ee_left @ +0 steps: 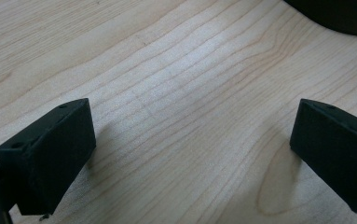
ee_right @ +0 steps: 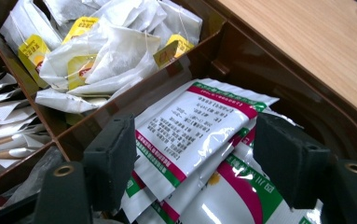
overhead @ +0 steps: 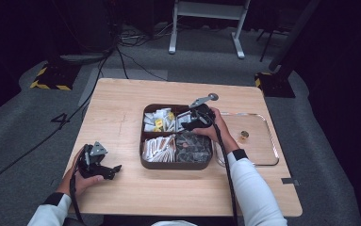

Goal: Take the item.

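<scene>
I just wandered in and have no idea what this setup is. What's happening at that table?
A person sits at a wooden table with a two-jaw gripper in each hand. The right gripper is down in a brown divided box, its open jaws on either side of the top white sachet in one compartment, not yet pinching it. The next compartment holds tea bags. The left gripper rests open over bare wood, away from the box. A clear tray lies to the right of the box.
</scene>
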A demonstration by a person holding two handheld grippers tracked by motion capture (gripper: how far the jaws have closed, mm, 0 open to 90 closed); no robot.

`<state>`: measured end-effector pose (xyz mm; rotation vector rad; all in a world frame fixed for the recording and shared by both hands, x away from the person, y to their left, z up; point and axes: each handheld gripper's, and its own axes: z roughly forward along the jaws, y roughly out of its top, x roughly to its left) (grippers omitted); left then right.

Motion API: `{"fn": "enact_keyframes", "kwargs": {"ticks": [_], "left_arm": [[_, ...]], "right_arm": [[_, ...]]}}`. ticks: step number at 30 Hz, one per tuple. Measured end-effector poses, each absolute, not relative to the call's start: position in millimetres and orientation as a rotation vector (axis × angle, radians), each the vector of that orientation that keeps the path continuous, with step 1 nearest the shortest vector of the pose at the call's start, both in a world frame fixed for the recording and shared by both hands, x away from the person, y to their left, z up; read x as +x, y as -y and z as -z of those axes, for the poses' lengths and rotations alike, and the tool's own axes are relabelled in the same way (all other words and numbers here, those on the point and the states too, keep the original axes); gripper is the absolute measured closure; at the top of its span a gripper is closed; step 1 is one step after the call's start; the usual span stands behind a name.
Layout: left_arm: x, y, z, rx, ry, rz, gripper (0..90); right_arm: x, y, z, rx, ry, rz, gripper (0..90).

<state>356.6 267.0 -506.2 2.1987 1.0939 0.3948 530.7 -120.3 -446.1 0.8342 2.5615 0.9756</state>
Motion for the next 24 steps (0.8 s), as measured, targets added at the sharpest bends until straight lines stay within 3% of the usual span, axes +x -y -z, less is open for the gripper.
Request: {"fn": "enact_keyframes", "kwargs": {"ticks": [11,20,24], "left_arm": [[357,-267,506,2.201,-1.095,-0.389,0.2],[357,-267,506,2.201,-1.095,-0.390,0.2],[357,-267,506,2.201,-1.096,-0.390,0.2]], "right_arm": [[530,102,445,0.813,-2.604,-0.971,45.4],[530,95,442,0.835,-2.599,-0.970,80.8],[529,99,440,0.839,-2.590,-0.996,85.7]]}}
